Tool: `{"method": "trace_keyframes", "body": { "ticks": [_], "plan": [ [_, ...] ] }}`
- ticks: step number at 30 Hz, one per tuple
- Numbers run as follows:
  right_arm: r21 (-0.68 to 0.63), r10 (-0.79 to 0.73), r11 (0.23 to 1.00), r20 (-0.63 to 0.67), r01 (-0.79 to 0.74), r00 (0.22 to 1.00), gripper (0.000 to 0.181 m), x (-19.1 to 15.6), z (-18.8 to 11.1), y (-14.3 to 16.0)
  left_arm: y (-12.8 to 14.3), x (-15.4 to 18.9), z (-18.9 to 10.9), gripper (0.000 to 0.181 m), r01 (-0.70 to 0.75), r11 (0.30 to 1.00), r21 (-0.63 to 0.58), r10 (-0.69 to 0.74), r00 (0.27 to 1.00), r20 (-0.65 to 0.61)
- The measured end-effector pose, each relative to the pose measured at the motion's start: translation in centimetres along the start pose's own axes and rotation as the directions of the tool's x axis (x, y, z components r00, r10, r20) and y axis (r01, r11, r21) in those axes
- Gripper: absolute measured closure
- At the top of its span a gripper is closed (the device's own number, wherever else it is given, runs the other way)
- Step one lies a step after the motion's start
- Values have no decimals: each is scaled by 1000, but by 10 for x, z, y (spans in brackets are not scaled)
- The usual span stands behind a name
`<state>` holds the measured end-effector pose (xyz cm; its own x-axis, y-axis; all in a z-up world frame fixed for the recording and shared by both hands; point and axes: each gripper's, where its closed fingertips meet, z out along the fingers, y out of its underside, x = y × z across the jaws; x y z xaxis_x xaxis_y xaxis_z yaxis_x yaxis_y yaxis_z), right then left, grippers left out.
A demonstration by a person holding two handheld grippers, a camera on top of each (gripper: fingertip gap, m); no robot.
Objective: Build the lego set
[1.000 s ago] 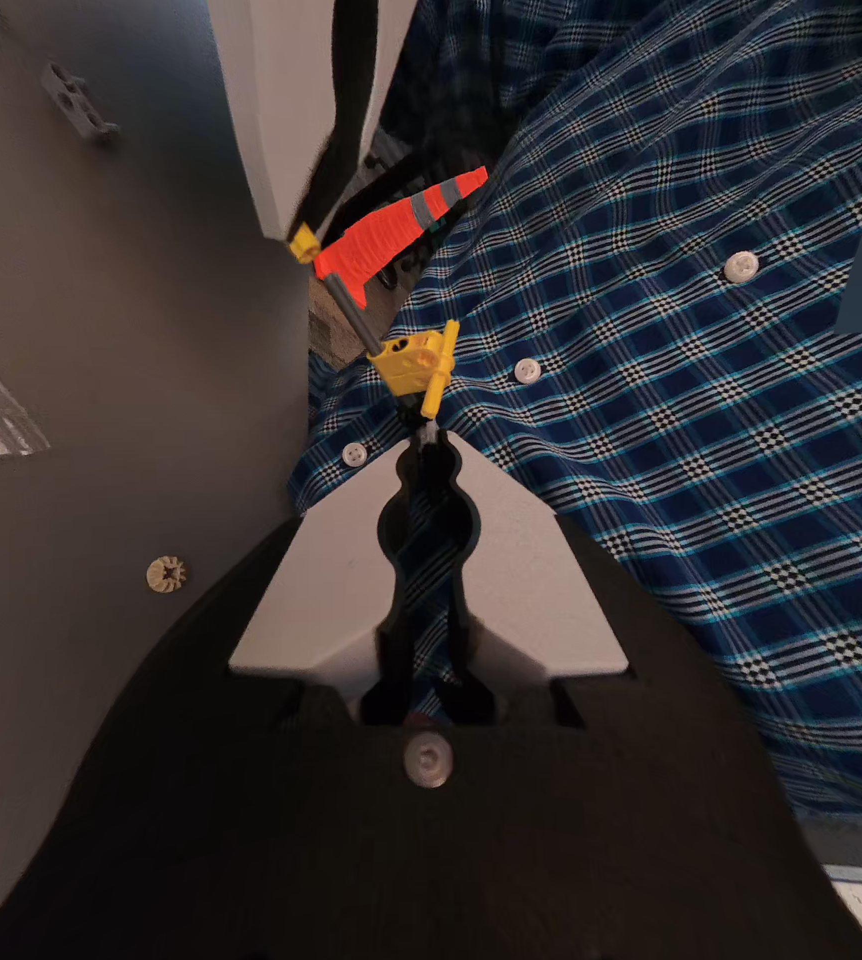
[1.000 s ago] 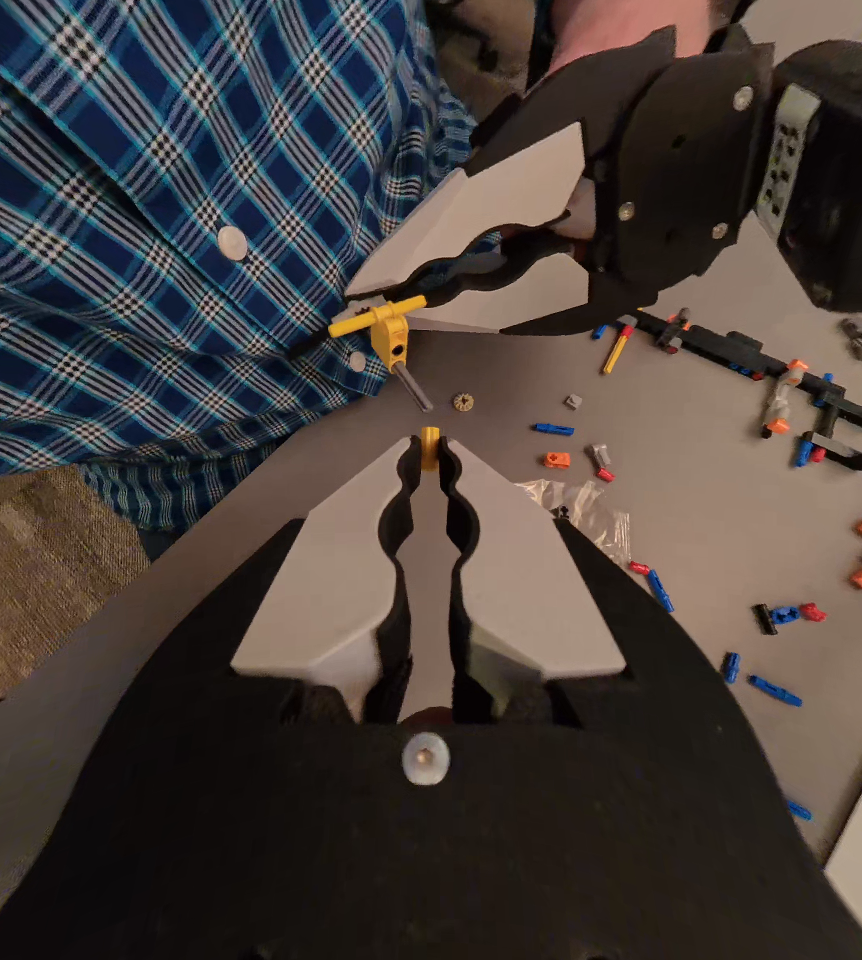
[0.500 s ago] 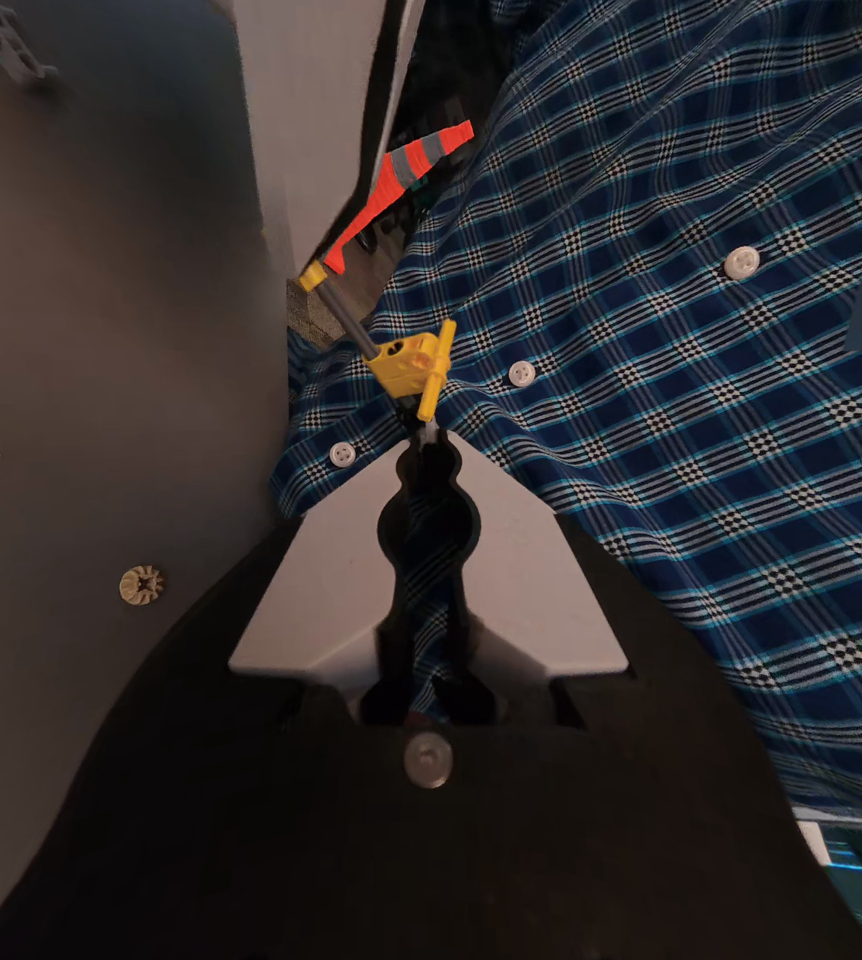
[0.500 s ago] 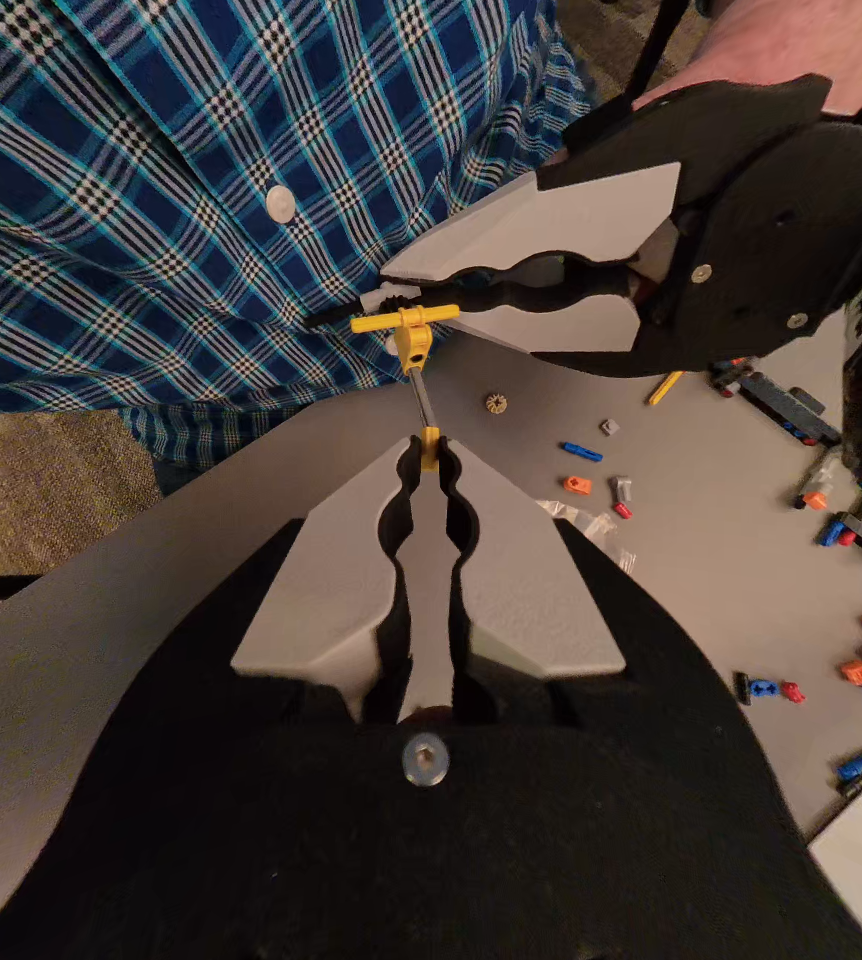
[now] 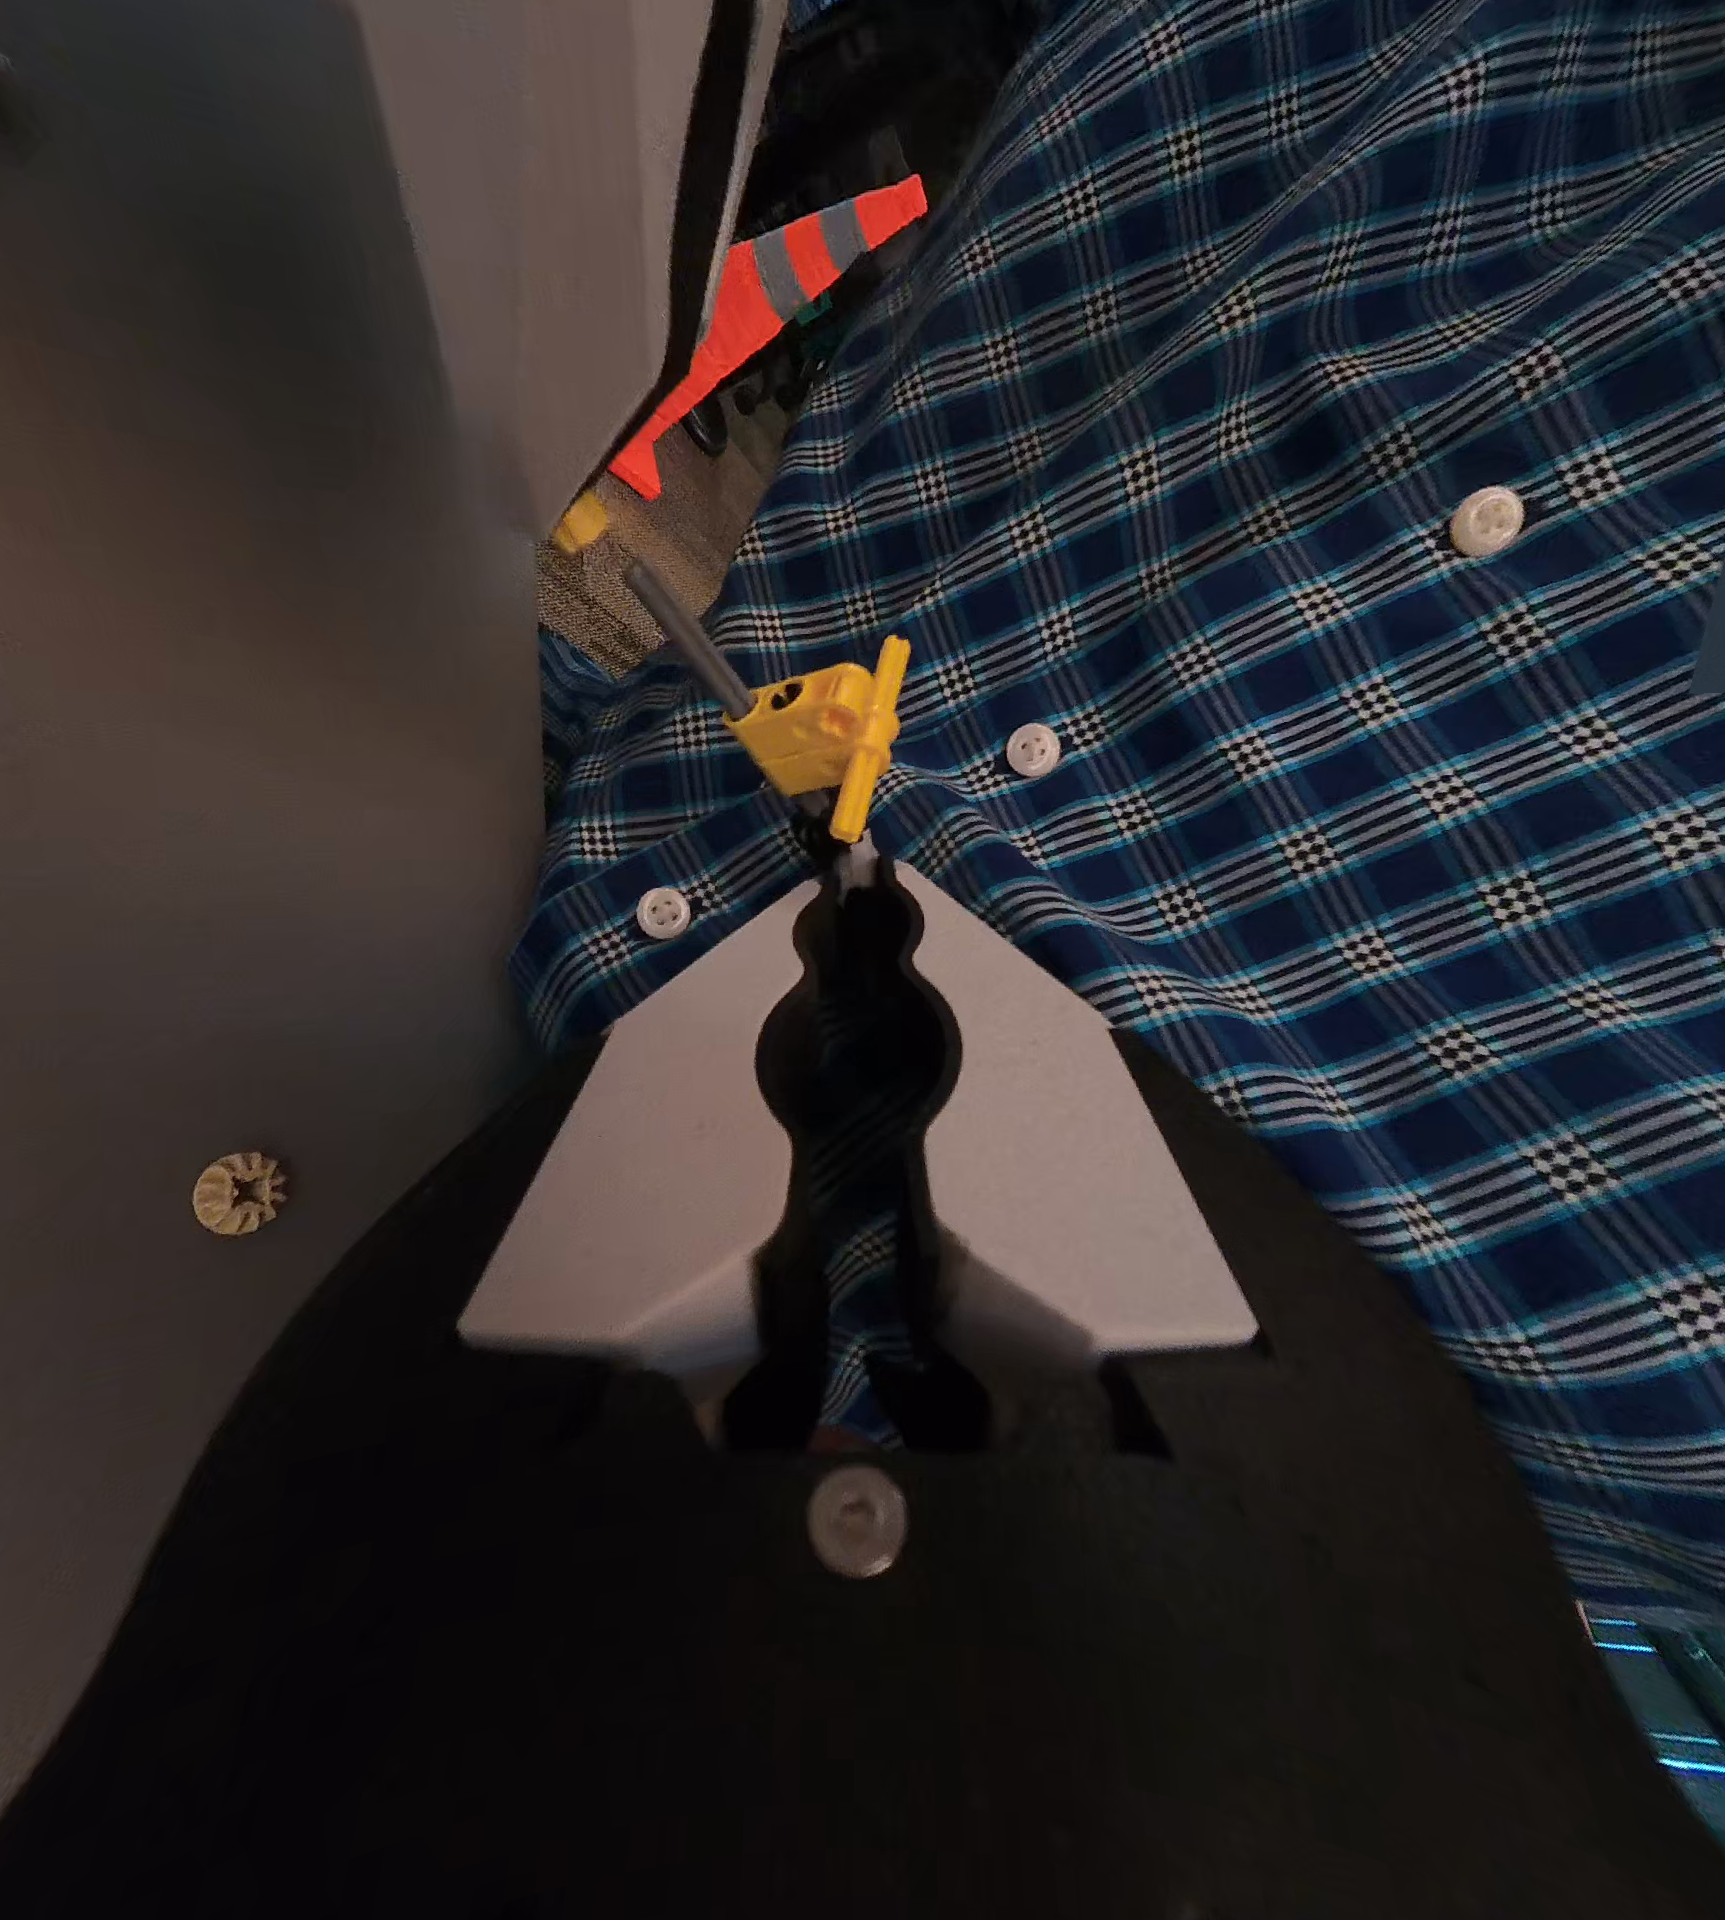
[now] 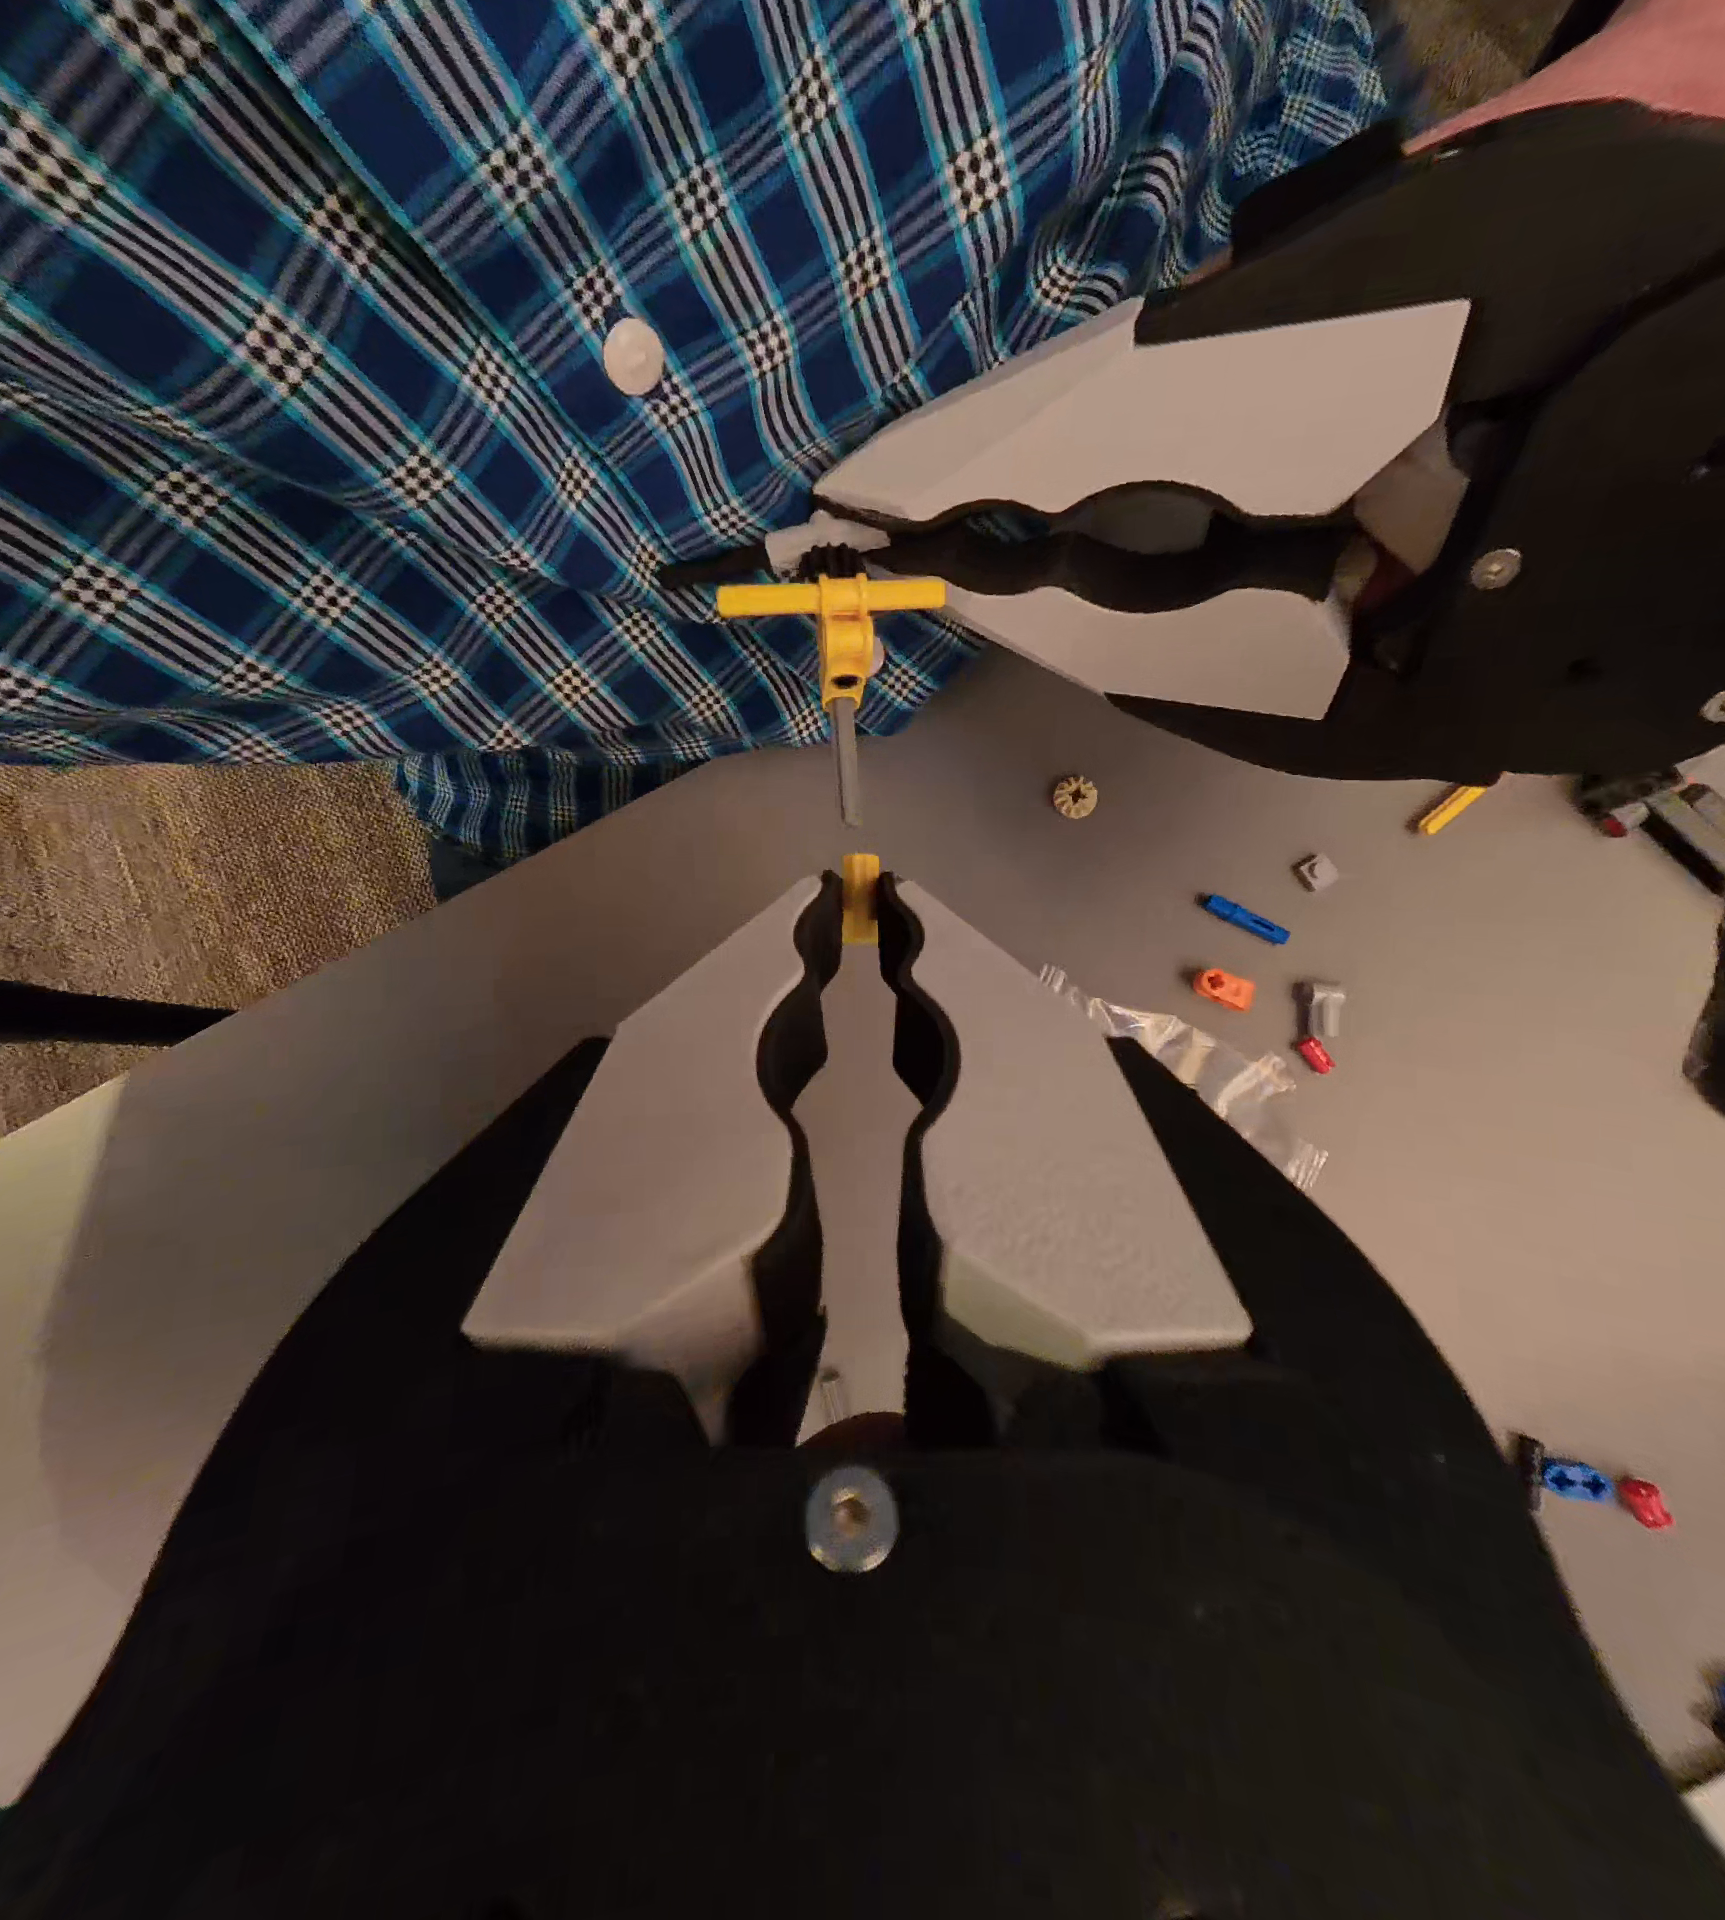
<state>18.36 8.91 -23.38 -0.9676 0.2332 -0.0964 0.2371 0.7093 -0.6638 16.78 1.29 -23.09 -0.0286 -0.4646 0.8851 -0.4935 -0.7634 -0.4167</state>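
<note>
My left gripper point(image 5: 853, 868) is shut on the black end of a small lego assembly. The assembly is a yellow connector point(image 5: 804, 727) with a yellow cross axle and a grey axle point(image 5: 681, 644) that sticks out up and left. The right wrist view shows the left gripper point(image 6: 816, 540) at upper right, with the grey axle point(image 6: 847, 769) pointing down at my right gripper point(image 6: 859, 883). My right gripper is shut on a small yellow bush point(image 6: 859, 899). A small gap separates the bush from the axle tip. The bush point(image 5: 575, 520) also shows in the left wrist view.
Both grippers are above the near edge of the grey table point(image 6: 1460, 1143), close to a person's blue plaid shirt point(image 6: 370, 312). A tan gear point(image 6: 1076, 797), a blue pin point(image 6: 1242, 920), orange and grey pieces and a clear bag point(image 6: 1180, 1049) lie to the right. Carpet point(image 6: 110, 883) is at left. Some 8 centimeters of space lies between my two pairs of fingers. From the left gripper's tips to the tan gear point(image 6: 1076, 797) is close to 11 centimeters.
One second ago the grey axle was tilted away from the bush. Half a second ago its tip met the bush. Now they are lined up with a small gap between them.
</note>
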Motion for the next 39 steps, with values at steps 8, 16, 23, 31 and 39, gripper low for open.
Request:
{"method": "trace_keyframes", "body": {
  "ticks": [8, 16, 23, 31, 39],
  "plan": [
    [9, -16, 1000, 21, 16, 1000, 177, -3, 6, -4, 0, 0, 3, 177, 7, 1000, -14, -7, 1000, -10],
    [18, -29, 999, 32, 28, 999, 177, -5, 4, -7, 1, 1, 5, 177, 17, 1000, -24, -17, 1000, -15],
    [19, -95, 995, -66, 96, 993, 177, -2, 3, -10, 1, 3, 6, 177, 32, 999, -13, -32, 999, -36],
    [-68, -203, 979, -225, 193, 953, 177, -2, 8, -8, 1, 4, 7, 177, 48, 999, -5, -48, 997, -56],
    [-34, -204, 979, -253, 202, 946, 177, -8, 12, -9, 1, 7, 9, 177, 55, 998, 21, -53, 996, -75]
  ]
}}
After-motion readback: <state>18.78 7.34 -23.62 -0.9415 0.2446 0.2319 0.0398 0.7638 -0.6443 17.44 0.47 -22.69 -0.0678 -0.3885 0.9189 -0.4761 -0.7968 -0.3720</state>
